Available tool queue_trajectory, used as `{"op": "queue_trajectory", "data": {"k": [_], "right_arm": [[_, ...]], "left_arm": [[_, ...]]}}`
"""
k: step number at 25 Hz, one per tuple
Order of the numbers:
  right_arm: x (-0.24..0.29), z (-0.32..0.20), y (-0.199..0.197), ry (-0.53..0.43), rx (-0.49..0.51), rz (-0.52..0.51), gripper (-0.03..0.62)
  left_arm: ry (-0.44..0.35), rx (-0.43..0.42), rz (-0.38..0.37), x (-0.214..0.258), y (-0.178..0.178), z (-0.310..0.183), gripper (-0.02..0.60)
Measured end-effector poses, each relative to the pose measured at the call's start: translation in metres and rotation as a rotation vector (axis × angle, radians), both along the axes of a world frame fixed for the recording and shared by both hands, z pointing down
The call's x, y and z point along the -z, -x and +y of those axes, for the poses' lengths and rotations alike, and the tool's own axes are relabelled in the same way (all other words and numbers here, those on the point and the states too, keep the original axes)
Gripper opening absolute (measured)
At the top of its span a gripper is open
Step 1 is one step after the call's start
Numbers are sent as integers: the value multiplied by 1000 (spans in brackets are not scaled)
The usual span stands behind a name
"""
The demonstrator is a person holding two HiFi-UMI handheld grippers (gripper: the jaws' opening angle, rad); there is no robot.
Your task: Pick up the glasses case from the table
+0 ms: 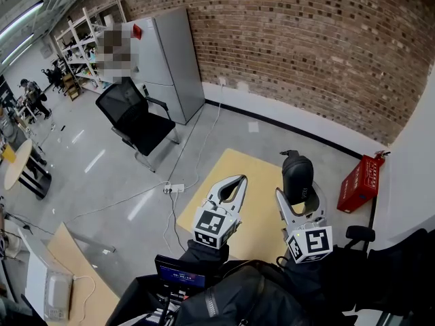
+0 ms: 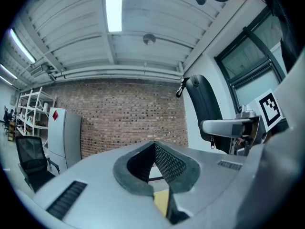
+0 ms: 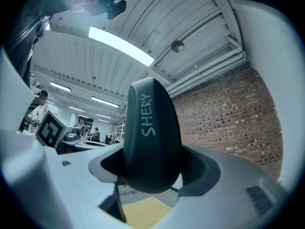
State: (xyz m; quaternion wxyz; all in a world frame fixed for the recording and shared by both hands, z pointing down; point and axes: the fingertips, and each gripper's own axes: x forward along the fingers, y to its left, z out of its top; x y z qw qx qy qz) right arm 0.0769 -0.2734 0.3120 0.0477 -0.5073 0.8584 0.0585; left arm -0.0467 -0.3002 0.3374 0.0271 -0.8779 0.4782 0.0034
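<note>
Currently, the glasses case (image 1: pixel 297 174) is being gripped by the right gripper (image 1: pixel 300 200) and is being held in the air above the yellow table (image 1: pixel 257 156), over the table's right-hand part as the head view shows it. In the right gripper view, the dark, rounded case, lettered SHERY in white, is being clamped upright between the two jaws. Its upper end is standing out well past the jaw tips, and a patch of the table's yellow is being shown below it.

The left gripper (image 1: pixel 239 181) is being held above the table as well, to the left of the case and apart from it. Its jaws are being pressed together at the tips, and nothing is being carried between them; only a sliver of the table is being seen through the gap lower down.

A white power strip (image 1: pixel 174 188) is lying on the floor just off the table's left corner. A black office chair (image 1: pixel 137 118) is standing on the floor beyond that corner, and a grey cabinet (image 1: pixel 170 60) is standing farther off behind it. A red crate (image 1: pixel 359 183) is sitting on the floor past the table's right edge. A brick wall (image 1: pixel 306 39) is running beyond the table's far side.
</note>
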Motion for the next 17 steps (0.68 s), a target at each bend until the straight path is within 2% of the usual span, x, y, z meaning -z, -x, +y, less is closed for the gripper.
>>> {"op": "queue_trajectory", "data": {"k": [17], "right_arm": [[-7, -4, 4, 23, 6, 3, 340]], "left_arm": [[18, -2, 7, -6, 3, -4, 0]]}}
